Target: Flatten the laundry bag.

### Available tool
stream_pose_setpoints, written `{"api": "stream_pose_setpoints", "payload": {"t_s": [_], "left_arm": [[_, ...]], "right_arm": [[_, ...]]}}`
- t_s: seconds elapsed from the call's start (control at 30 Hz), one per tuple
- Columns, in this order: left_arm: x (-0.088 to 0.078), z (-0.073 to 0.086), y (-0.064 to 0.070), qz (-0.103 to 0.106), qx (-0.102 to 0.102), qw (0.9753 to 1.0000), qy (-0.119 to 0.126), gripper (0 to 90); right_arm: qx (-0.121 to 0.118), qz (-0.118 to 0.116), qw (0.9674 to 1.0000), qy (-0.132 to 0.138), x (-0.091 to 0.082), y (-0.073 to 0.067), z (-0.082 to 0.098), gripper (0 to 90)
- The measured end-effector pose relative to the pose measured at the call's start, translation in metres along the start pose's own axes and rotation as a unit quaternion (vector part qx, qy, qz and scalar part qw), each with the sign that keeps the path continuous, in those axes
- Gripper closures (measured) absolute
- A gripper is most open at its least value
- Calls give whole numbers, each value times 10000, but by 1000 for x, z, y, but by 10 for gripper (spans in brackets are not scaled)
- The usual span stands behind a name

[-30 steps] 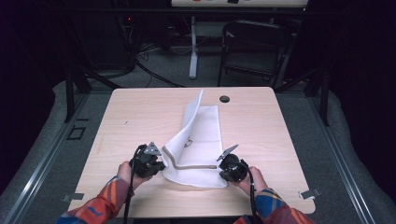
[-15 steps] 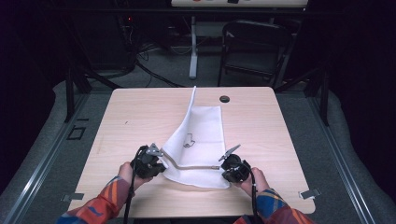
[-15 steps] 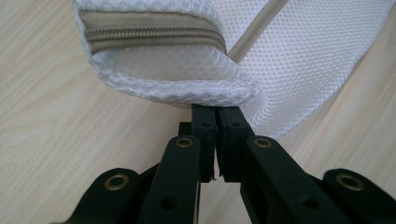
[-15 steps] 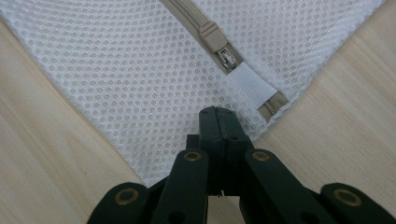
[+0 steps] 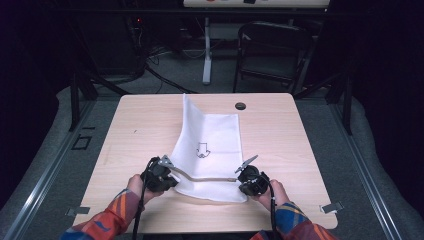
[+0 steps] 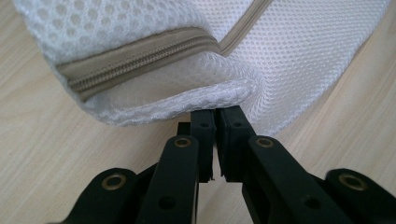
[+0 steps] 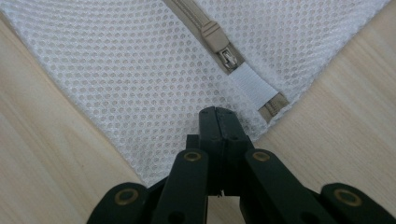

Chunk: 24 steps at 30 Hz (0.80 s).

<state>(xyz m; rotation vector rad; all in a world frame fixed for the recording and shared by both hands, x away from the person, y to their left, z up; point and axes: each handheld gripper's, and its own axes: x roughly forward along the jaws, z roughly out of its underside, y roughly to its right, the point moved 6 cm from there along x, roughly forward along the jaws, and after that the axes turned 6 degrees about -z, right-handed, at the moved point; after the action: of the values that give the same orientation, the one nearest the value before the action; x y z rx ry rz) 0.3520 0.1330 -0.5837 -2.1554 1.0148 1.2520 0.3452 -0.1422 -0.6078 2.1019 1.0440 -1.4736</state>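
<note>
A white mesh laundry bag (image 5: 212,145) with a beige zipper (image 5: 205,177) lies on the wooden table (image 5: 280,135); its far left edge curls up. My left gripper (image 5: 171,173) is shut on the bag's near left corner (image 6: 219,93), where the mesh folds over beside the zipper (image 6: 140,60). My right gripper (image 5: 240,177) is shut on the near right corner, just short of the zipper pull (image 7: 223,53) and its white tab (image 7: 252,86). The zipper edge hangs taut between the two grippers, slightly above the table. A small dark print (image 5: 202,150) marks the middle of the bag.
A round grommet hole (image 5: 240,106) sits near the table's far edge. Bare wood lies to the left and right of the bag. Behind the table stand a dark chair (image 5: 270,50) and a white stand leg (image 5: 207,55) on the floor.
The bag's raised far flap has swung left and the cloth has spread flatter. Both grippers have drawn slightly toward the person, still holding the corners.
</note>
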Motion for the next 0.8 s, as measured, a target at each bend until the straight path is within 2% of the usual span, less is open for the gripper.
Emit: {"api": "stream_pose_setpoints", "payload": {"t_s": [0.4,0.57,0.8], "left_arm": [[3,3,4,181,28,9996,-216,831],[-1,4,6,283,9,9993,-263,674],[-15,11,2,287,-214,9992,-160,490]], "right_arm": [[62,44,10000,32,-2,6,3,898],[36,53,10000,5,-2,6,3,897],[-9,19,10000,-13,-3,6,4,865]]}}
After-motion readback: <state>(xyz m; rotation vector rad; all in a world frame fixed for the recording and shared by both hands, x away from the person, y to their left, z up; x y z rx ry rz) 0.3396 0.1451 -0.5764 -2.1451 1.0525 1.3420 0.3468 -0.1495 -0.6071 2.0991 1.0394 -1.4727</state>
